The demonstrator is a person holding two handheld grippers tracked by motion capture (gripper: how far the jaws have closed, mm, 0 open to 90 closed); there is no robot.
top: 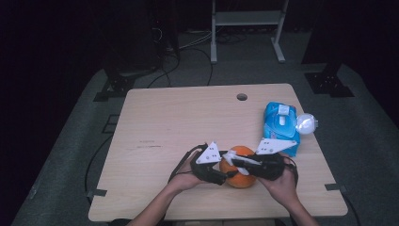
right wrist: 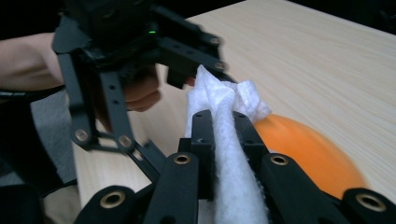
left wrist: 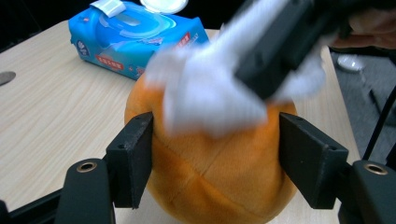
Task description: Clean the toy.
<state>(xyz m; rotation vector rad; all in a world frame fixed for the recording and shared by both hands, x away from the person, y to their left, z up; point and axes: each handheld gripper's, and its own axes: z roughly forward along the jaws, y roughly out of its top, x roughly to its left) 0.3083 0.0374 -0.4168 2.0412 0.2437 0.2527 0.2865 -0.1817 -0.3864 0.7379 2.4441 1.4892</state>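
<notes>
Right gripper (right wrist: 224,135) clenched on a white wipe (right wrist: 229,154), pressed to the orange ball (top: 239,172) on the counter (top: 179,117), left gripper (left wrist: 215,154) fingers hugging the ball's sides.

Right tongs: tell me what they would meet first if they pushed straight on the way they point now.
The right tongs, shut on a white wipe, point across the orange plush ball toward the left tongs. Going on, the wipe would probably rub over the ball, then meet the left tongs; depth is unclear.
</notes>
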